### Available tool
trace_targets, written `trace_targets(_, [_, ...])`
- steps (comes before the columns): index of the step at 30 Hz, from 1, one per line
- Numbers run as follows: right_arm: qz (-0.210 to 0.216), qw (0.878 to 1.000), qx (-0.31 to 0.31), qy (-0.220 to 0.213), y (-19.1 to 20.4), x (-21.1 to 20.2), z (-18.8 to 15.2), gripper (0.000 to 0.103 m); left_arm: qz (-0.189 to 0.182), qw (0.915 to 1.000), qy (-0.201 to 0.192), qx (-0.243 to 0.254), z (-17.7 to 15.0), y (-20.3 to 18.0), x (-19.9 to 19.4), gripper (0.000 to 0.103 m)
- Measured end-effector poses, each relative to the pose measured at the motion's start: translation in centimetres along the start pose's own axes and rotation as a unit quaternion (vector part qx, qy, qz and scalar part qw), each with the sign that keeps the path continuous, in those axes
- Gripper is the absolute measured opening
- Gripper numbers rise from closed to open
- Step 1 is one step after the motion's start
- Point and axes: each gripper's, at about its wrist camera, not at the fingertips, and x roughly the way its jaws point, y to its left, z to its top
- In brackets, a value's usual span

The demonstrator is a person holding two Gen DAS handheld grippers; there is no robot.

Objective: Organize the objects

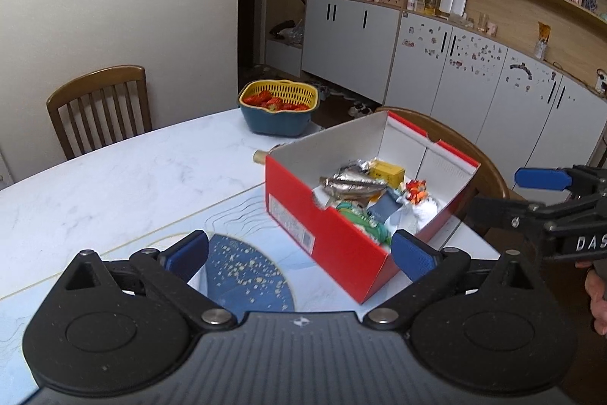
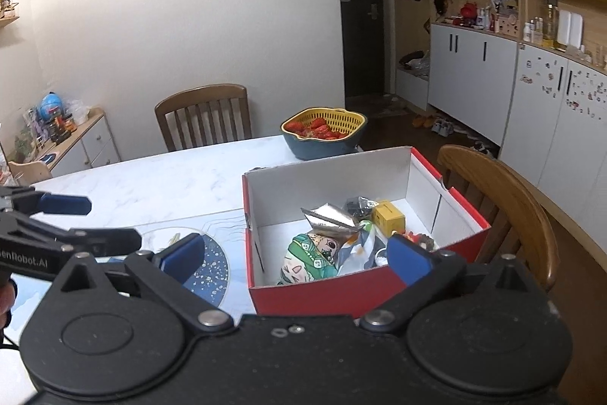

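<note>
Both the left hand-held gripper and the right hand-held gripper stood spread and empty. The filled red box sat just ahead, overhanging the counter edge; a careless nudge might tip it off.

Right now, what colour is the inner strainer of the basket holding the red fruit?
Yellow, sitting inside a dark blue plastic bowl; the right wrist view shows it best.

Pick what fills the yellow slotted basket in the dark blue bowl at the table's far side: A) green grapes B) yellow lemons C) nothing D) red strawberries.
D: red strawberries lie heaped inside the yellow slotted basket, seen from both wrist views.
</note>
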Motion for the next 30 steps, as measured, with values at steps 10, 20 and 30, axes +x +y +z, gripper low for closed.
trace_targets(10, [-0.019,1.0,0.006,-0.008,1.4,-0.9,-1.1,0.102,-0.006,1.0,-0.001,-0.002,-1.0,0.5,-0.8,0.103])
trace_targets(20, [-0.032,0.999,0.005,0.005,1.8,-0.8,-2.1,0.102,-0.015,0.9997,-0.013,0.015,-1.3,-0.1,-1.0,0.103])
trace_targets(30, [-0.03,0.999,0.006,0.015,1.9,-0.7,-2.3,0.102,-0.028,0.9991,-0.015,0.028,-1.2,-0.5,-0.5,0.103])
